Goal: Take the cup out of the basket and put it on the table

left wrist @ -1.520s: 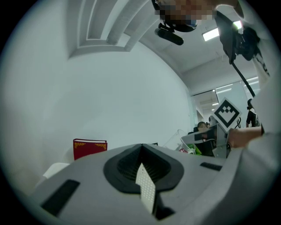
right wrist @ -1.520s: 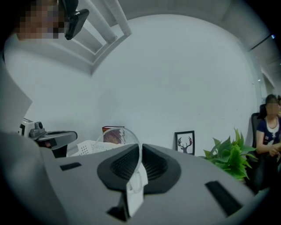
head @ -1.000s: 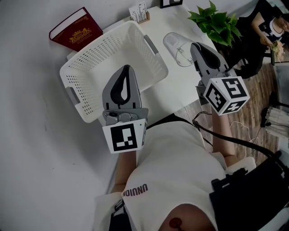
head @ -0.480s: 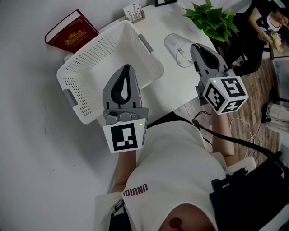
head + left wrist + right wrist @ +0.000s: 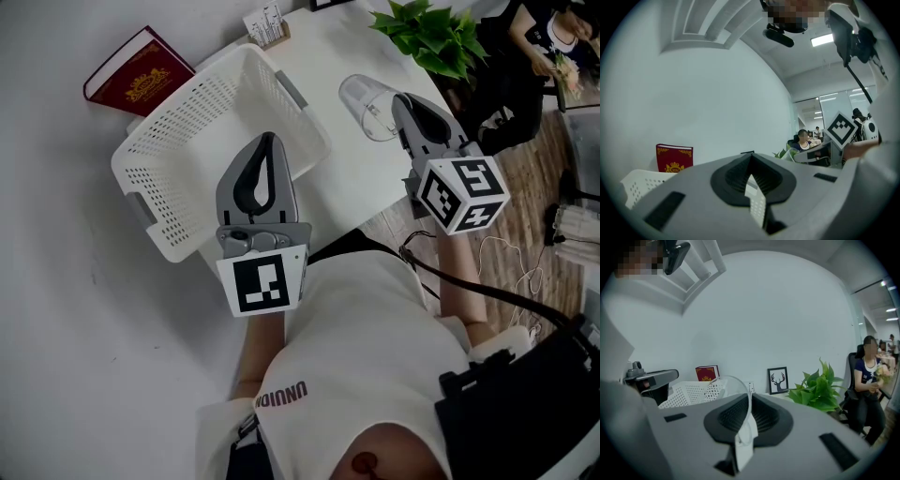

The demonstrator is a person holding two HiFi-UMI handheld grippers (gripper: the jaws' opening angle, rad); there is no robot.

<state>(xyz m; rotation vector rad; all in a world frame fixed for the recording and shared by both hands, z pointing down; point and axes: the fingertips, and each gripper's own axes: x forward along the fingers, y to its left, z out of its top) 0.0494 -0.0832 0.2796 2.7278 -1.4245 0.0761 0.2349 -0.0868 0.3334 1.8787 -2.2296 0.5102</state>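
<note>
A clear plastic cup (image 5: pixel 367 96) lies tilted over the white table (image 5: pixel 337 42), to the right of the white perforated basket (image 5: pixel 141 202). My right gripper (image 5: pixel 398 97) is shut on the cup's wall. In the right gripper view the cup's rim (image 5: pixel 732 386) arcs up and to the left out of the closed right gripper (image 5: pixel 749 401). The basket looks empty. My left gripper (image 5: pixel 267 141) hovers over the basket's near right corner, shut with nothing in it. In the left gripper view the left gripper (image 5: pixel 751 161) has its jaws together.
A red book (image 5: pixel 139 75) stands behind the basket against the wall. A card holder (image 5: pixel 264 23) and a potted plant (image 5: pixel 427 37) sit at the table's far side, along with a framed deer picture (image 5: pixel 778 379). A person (image 5: pixel 867 380) sits in a chair at the right.
Basket, book and plant have slid slightly up and to the left in the head view. Both grippers keep nearly the same place, and the cup stays in the right one.
</note>
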